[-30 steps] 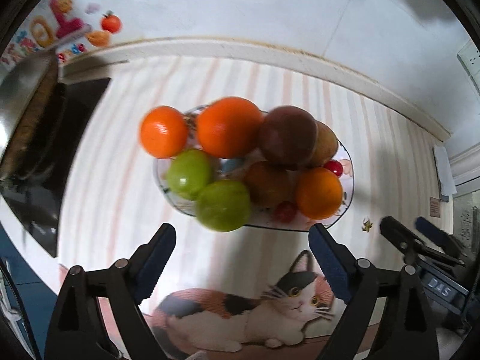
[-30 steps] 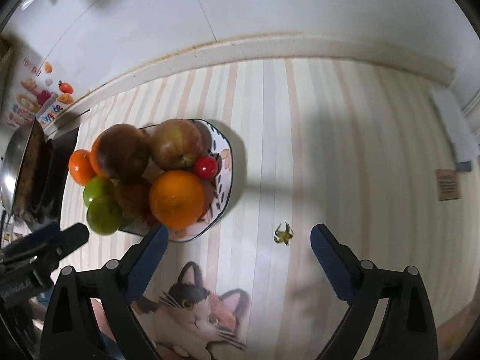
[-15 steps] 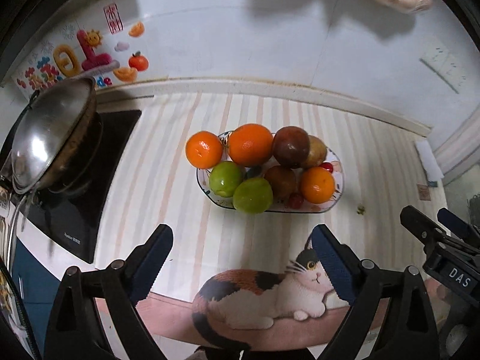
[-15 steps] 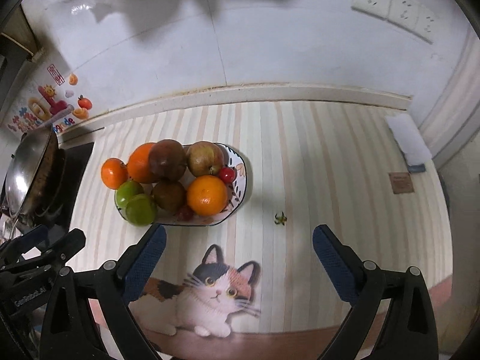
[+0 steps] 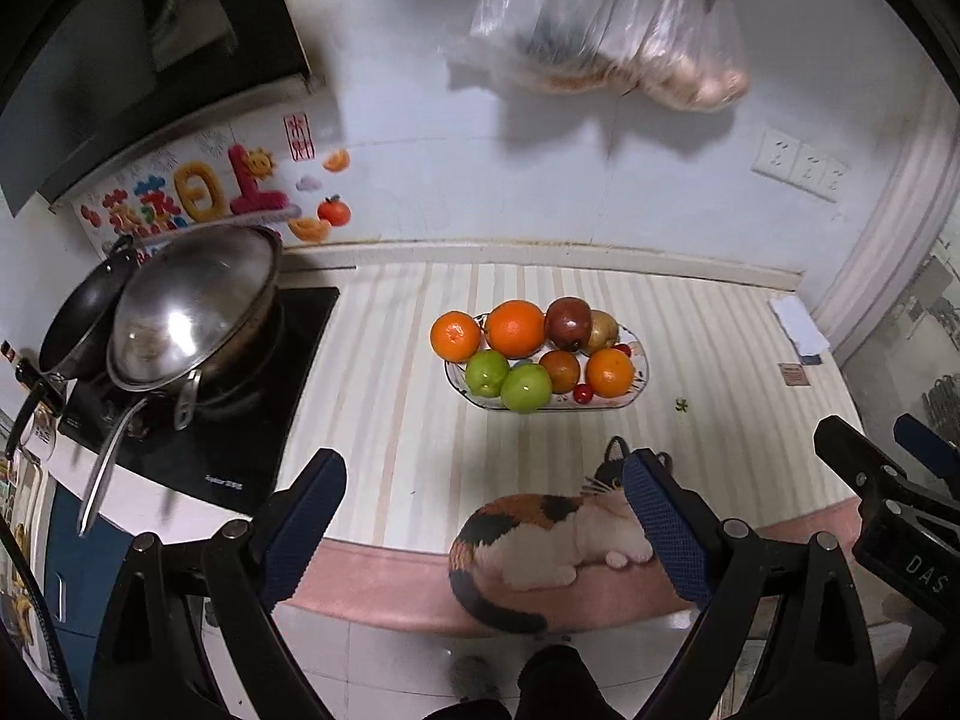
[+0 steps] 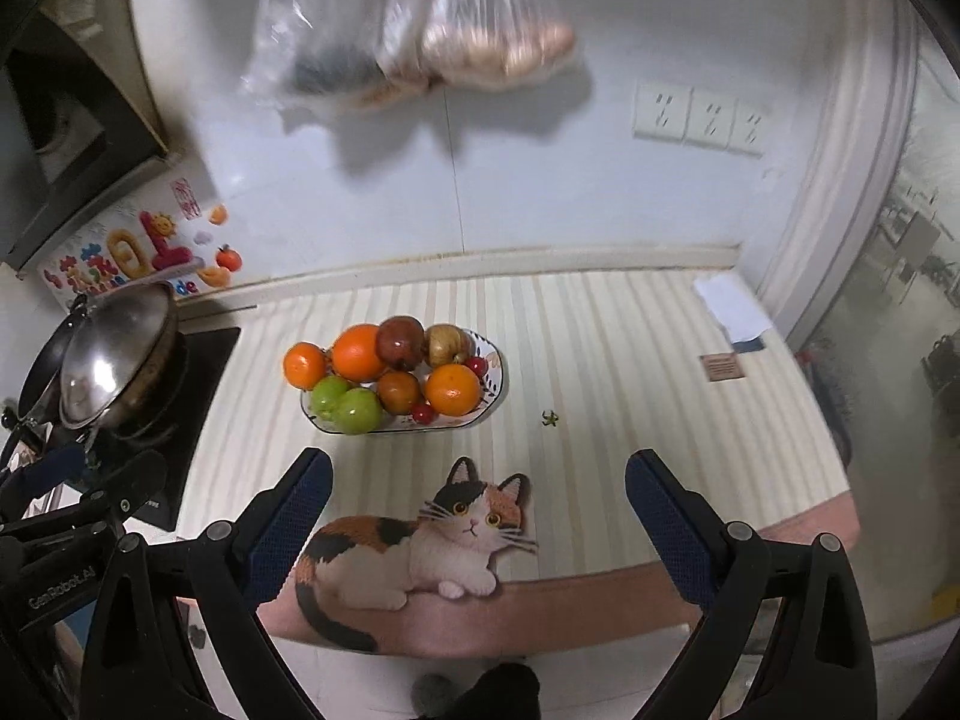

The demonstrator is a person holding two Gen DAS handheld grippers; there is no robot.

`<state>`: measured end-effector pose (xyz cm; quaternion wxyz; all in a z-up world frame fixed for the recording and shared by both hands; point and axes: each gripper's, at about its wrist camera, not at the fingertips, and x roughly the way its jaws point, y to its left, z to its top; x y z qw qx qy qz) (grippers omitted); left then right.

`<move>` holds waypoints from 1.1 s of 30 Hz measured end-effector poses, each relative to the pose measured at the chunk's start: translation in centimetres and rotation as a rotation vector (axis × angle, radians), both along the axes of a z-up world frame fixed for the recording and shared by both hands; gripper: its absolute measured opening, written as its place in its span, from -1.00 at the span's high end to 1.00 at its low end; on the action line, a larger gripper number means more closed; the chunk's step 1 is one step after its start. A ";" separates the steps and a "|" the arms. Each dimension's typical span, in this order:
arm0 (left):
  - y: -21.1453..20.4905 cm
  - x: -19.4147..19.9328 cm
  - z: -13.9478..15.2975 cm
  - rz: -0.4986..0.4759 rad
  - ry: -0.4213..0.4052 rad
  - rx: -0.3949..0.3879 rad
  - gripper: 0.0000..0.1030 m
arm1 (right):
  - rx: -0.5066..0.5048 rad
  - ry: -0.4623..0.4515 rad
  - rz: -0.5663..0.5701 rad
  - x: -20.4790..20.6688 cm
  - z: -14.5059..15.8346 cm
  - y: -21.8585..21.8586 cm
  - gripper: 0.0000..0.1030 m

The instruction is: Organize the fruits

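Note:
A patterned plate (image 5: 637, 397) (image 6: 495, 402) on the striped counter holds several fruits: oranges (image 5: 514, 328) (image 6: 452, 389), green apples (image 5: 525, 387) (image 6: 357, 410), a dark red apple (image 5: 567, 322) (image 6: 400, 342), a pear (image 6: 445, 343) and cherry tomatoes (image 5: 582, 394) (image 6: 424, 413). One orange (image 5: 455, 335) (image 6: 305, 365) sits at the plate's left edge. My left gripper (image 5: 483, 516) is open and empty, back over the counter's front edge. My right gripper (image 6: 477, 510) is open and empty, also well short of the plate.
A stove with a lidded wok (image 5: 192, 306) (image 6: 111, 360) stands at the left. A cat-print mat (image 6: 420, 534) lies at the counter front. A small green stem (image 6: 549, 418) lies right of the plate. Plastic bags (image 5: 606, 24) hang on the wall above.
Both grippers have pulled back and up away from the plate, so the fruit looks smaller and the wall, bags and stove have come into view. Both stay open.

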<state>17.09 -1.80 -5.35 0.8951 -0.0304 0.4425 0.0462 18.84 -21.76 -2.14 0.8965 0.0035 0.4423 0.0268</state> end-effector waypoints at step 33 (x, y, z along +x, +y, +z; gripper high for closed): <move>-1.7 -8.0 4.4 0.059 -0.081 0.021 -0.84 | 0.042 -0.104 0.076 -10.3 7.2 -1.7 -0.95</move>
